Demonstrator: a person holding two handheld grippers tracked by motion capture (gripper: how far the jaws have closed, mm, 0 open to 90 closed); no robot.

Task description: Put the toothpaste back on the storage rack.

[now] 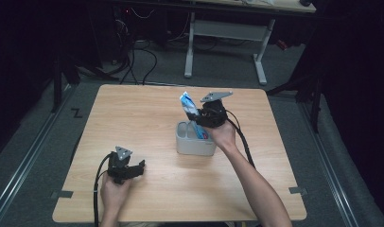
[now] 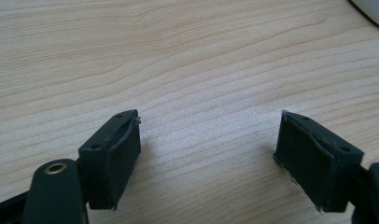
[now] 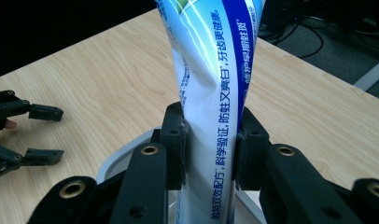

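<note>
The right gripper [image 3: 210, 140] is pinching a toothpaste tube [image 3: 214, 70] about midway along its length, holding it upright over the grey cup [image 1: 194, 142], with the tube's lower end dipping inside the cup's rim. The cup is sitting near the middle of the table [image 1: 147, 113].

The tube is looking light and soft — its film wall is creasing and twisting just above the pads [image 3: 176, 135], so it is likely to buckle or swing if squeezed hard or moved fast. The glossy print suggests a slick skin that could slide between the pads. A firmer hold would probably be lower down, toward the stiffer shoulder by the cap, or across the flat crimped tail.

The left gripper [image 1: 128, 169] is resting on the table to the left of the cup and nearer the person, well apart from it, its jaws spread wide over bare wood with nothing between them.

The tube's bottom end and cap are being hidden by the cup wall and the gripper body, so whether it is touching the cup's floor is not clear. The tube's top is cut off in the right gripper view, and the cup's inside is hard to make out.
</note>
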